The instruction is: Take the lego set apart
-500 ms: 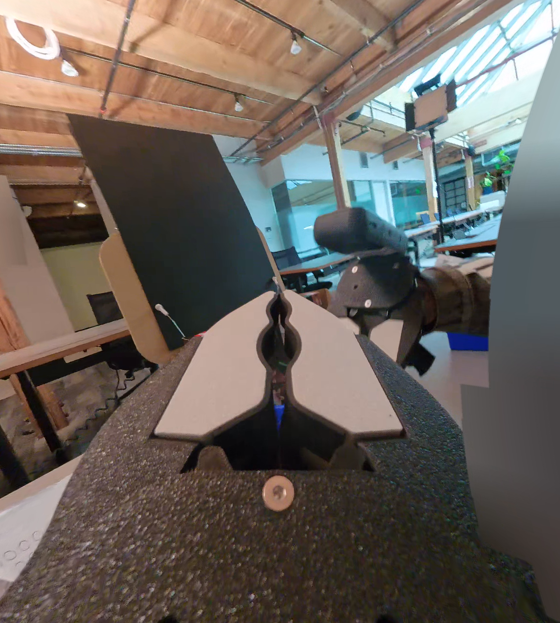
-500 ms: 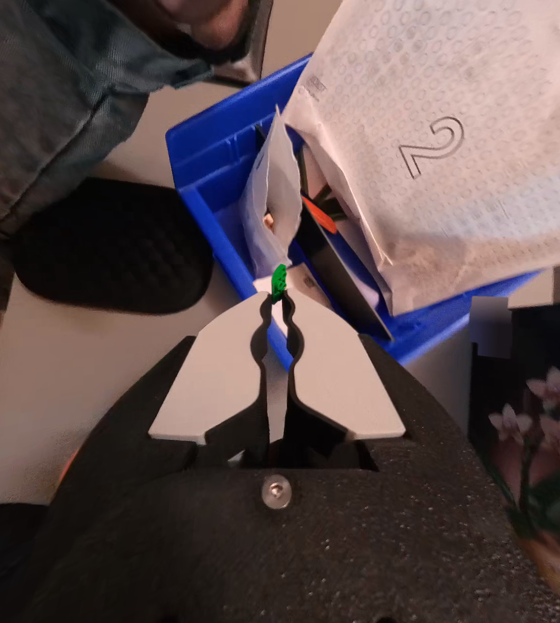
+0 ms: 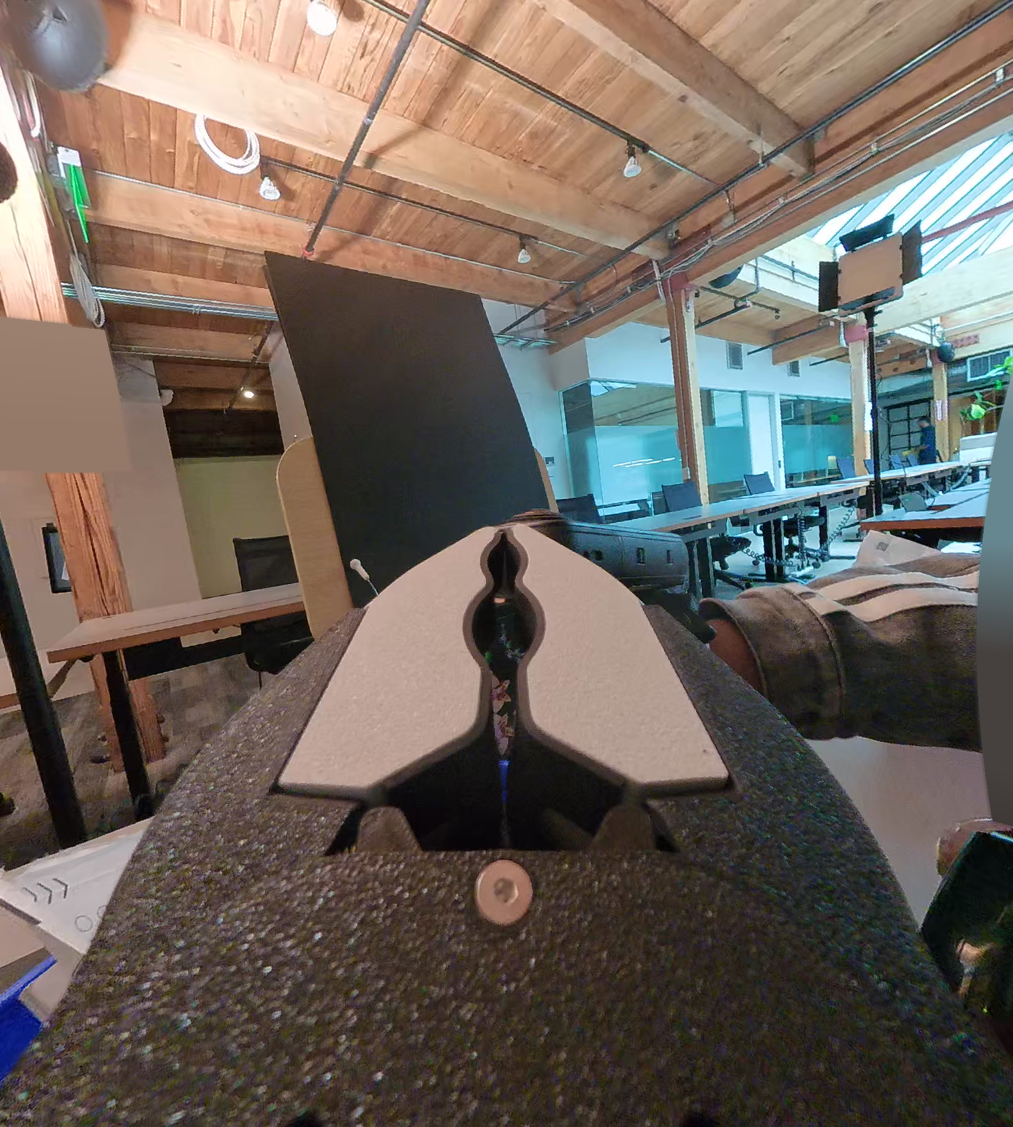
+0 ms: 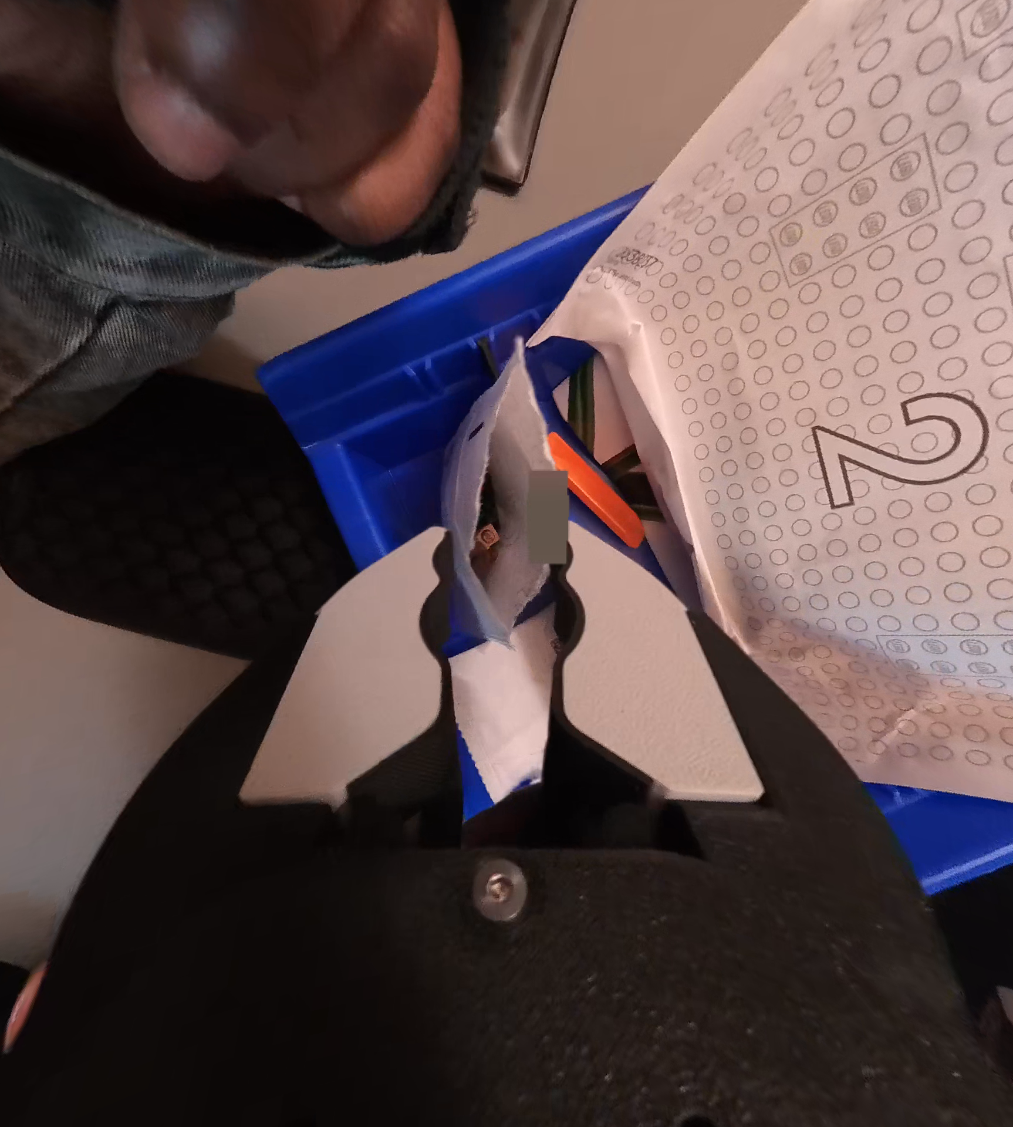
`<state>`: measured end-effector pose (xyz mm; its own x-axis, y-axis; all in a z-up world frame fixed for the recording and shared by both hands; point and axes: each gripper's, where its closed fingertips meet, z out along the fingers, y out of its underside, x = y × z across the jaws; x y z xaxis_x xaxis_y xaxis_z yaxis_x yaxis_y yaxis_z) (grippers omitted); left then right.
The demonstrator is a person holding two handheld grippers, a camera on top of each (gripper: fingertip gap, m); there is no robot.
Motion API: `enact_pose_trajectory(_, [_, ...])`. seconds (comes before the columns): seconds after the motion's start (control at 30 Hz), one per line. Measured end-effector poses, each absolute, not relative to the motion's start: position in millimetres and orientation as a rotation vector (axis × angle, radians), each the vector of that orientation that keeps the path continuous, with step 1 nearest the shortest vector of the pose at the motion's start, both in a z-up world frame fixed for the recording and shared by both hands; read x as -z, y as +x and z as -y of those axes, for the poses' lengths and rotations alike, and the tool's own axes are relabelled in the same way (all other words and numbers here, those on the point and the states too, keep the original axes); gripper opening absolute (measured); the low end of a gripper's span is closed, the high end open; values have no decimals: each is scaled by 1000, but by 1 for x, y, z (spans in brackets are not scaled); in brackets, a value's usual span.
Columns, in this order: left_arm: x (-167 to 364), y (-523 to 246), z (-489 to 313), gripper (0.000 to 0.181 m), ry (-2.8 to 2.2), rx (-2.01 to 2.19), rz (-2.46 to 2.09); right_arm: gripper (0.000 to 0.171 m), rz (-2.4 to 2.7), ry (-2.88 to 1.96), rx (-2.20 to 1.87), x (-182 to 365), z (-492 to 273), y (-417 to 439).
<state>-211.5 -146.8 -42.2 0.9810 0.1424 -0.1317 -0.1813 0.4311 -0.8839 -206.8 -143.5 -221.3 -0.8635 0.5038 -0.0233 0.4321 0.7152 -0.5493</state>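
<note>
Right claw [image 4: 501, 564] hangs spread over a torn white paper bag [image 4: 501, 488] in the blue bin [image 4: 382, 390], beside a larger printed bag [image 4: 858, 427]; left claw [image 3: 505, 536] is pressed together.

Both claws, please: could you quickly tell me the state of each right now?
Left claw: shut, tips together; nothing visibly held.
Right claw: open, empty, above the small white bag in the blue bin.

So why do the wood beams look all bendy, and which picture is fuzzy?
Left wrist view: sharp and daylit, its wide lens bowing the wooden ceiling beams. Right wrist view: dimmer, with the sleeve up close blurred and the blue plastic bin crisp.
</note>
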Motion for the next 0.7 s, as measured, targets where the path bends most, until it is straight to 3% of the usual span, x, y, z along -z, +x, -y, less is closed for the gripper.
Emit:
enact_pose_trajectory(0.07, [43,-211,146,0,-1113,-200,-43,31,2822,-721,-852,222,145,-201])
enact_pose_trajectory(0.43, [47,-213,143,0,-1124,-204,-34,74,2885,-440,-794,229,152,-178])
enact_pose_trajectory(0.7, [47,-214,143,0,-1128,-211,-29,84,2867,-254,-717,234,160,-170])
